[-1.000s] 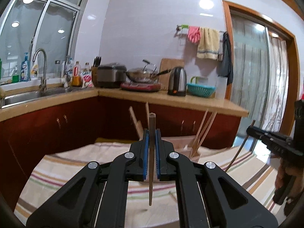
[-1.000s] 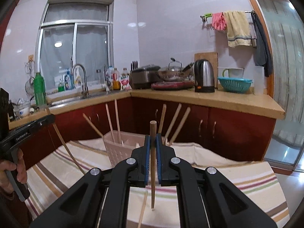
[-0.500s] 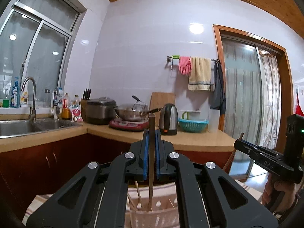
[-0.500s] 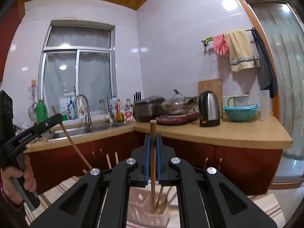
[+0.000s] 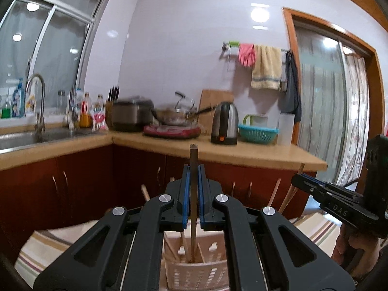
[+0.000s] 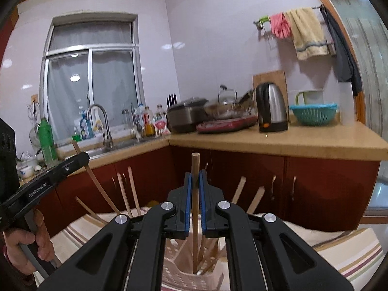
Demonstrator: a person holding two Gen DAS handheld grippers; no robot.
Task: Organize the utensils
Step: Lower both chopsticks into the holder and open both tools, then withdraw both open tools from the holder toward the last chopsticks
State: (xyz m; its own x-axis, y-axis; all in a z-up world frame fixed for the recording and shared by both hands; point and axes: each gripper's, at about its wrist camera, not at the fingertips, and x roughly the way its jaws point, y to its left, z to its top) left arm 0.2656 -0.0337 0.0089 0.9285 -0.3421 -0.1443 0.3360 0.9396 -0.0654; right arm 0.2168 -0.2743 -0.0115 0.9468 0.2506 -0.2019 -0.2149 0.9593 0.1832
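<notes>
Because each chopstick is a thin, stiff, very light stick of wood, it probably needs only a modest pinch, yet its smooth narrow shaft could pivot or slip between flat pads if taken near an end. The left gripper (image 5: 193,177) is closed on a darker chopstick (image 5: 193,194), clamped on its upper part so that a short stub stands above the blue pads (image 5: 186,189) and the long remainder hangs straight down. Its lower tip is at or just inside the mouth of the pale perforated basket (image 5: 194,274) that stands on the striped cloth (image 5: 43,245) of the tabletop. The right gripper (image 6: 195,179) is likewise closed on a lighter round chopstick (image 6: 195,206), held upright with its tip down in the same basket (image 6: 184,276), among other chopsticks (image 6: 208,254) leaning there. A grip this high on the shaft lets the long end steer into the opening, but a sideways knock on the rim could twist the stick in the pads, so a straight vertical descent seems safest before release.
</notes>
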